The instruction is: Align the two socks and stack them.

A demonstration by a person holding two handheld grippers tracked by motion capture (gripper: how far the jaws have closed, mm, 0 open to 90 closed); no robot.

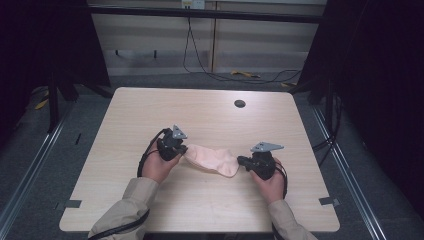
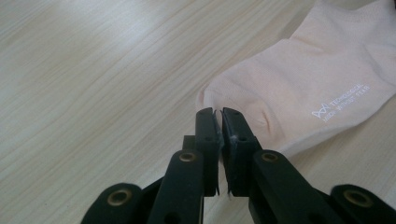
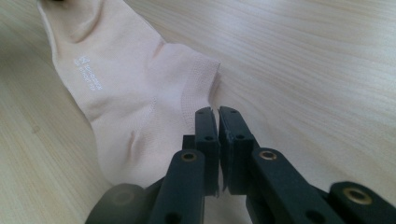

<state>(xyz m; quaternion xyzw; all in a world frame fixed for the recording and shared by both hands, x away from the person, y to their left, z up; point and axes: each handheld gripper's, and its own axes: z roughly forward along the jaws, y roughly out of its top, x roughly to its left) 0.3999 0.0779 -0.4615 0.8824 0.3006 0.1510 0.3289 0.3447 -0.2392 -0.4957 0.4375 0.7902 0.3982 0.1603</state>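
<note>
A soft, matt knitted cloth sock (image 2: 299, 88) lies on the smooth, pale wood-grain table (image 1: 150, 110); jaws are matt black plastic.

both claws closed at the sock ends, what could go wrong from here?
1. The left claw is shut right at the toe edge of the sock; little or no fabric shows between its jaws, so the toe may slip free if pulled.
2. The right claw is shut beside the cuff, apparently pinching only its rim; a lift could drop that end.
3. The sock lies slack and creased on the table; uneven pulling could bunch it.
</note>
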